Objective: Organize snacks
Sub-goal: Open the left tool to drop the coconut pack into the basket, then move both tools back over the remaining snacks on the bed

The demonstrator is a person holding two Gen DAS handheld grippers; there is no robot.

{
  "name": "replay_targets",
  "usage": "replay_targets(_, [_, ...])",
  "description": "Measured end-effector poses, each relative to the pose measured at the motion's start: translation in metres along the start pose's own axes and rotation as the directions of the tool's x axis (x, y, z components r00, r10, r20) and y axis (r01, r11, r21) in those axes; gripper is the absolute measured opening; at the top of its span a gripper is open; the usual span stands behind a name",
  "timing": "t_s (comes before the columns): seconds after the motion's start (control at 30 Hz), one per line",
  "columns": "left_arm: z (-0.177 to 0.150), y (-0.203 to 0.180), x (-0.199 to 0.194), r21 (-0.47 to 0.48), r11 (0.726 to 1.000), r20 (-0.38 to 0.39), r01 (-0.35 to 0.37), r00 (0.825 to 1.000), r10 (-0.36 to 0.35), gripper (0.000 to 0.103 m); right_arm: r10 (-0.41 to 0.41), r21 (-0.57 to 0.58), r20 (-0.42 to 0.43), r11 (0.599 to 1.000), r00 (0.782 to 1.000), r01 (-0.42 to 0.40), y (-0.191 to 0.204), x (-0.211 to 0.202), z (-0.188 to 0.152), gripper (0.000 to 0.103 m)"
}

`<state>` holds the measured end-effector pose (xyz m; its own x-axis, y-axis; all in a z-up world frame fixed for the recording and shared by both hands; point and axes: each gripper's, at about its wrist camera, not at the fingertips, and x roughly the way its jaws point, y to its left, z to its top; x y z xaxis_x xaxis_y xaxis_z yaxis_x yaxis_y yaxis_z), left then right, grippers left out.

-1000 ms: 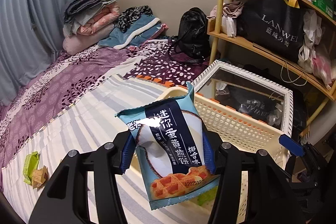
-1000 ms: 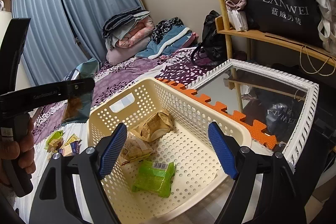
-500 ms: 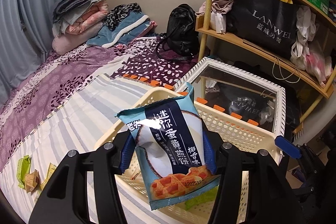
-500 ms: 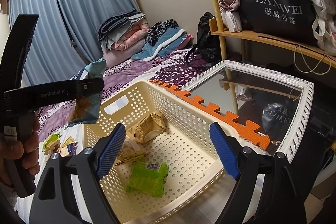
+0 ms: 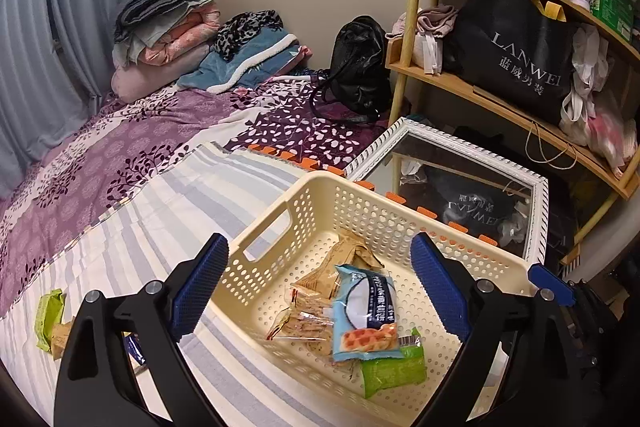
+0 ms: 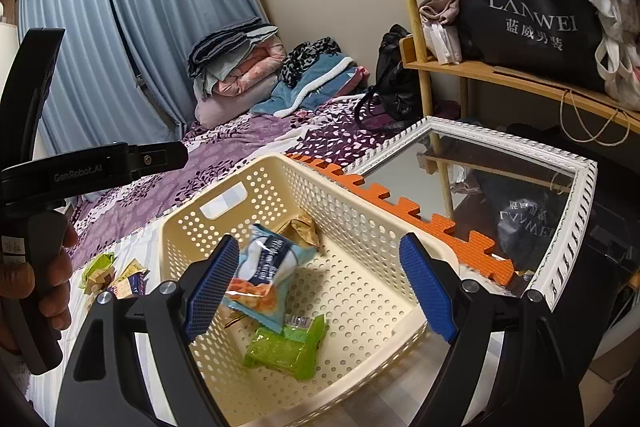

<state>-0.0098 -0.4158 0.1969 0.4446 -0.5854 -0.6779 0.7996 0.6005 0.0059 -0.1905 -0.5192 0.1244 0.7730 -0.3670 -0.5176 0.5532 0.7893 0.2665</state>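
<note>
The blue waffle pack, pinched in the left tool a second ago, now lies inside the basket, and that tool's jaws stand spread wide and empty above it. In the left wrist view the pack rests flat near the basket's middle, its lower end overlapping a green pack at 5 o'clock and its left edge touching a clear cracker pack at 9 o'clock. A tan pack lies just beyond it at 12 o'clock.

In the right wrist view the right tool is also spread, holding nothing, poised over the basket's near rim. Its left pad partly covers the waffle pack, the green pack sits at 6 o'clock from it, and the tan one at 1 o'clock.

The basket stands on the striped bed sheet, beside a framed mirror at 2 o'clock. Several loose snacks remain on the sheet outside the basket at 9 o'clock, near the hand gripping the left tool's handle.
</note>
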Motion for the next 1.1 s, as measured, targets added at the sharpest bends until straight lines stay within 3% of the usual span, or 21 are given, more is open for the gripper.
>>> replay_targets(0.23, [-0.002,0.010,-0.005,-0.019,0.999,-0.005,-0.028,1.000,0.028,0.099,0.005,-0.013,0.004,1.000,1.000,-0.005,0.008,-0.003,0.000,0.082])
replay_targets(0.63, [-0.024,0.045,-0.013,-0.084,0.993,-0.035,-0.087,0.996,0.085,0.100,0.019,-0.040,0.005,0.999,1.000,-0.019,0.026,-0.005,0.004,0.097])
replay_targets(1.1, [-0.065,0.113,-0.044,-0.199,0.958,-0.045,-0.208,0.978,0.203,0.100,0.089,-0.110,-0.040,0.990,0.995,-0.092,0.073,0.001,0.005,0.098])
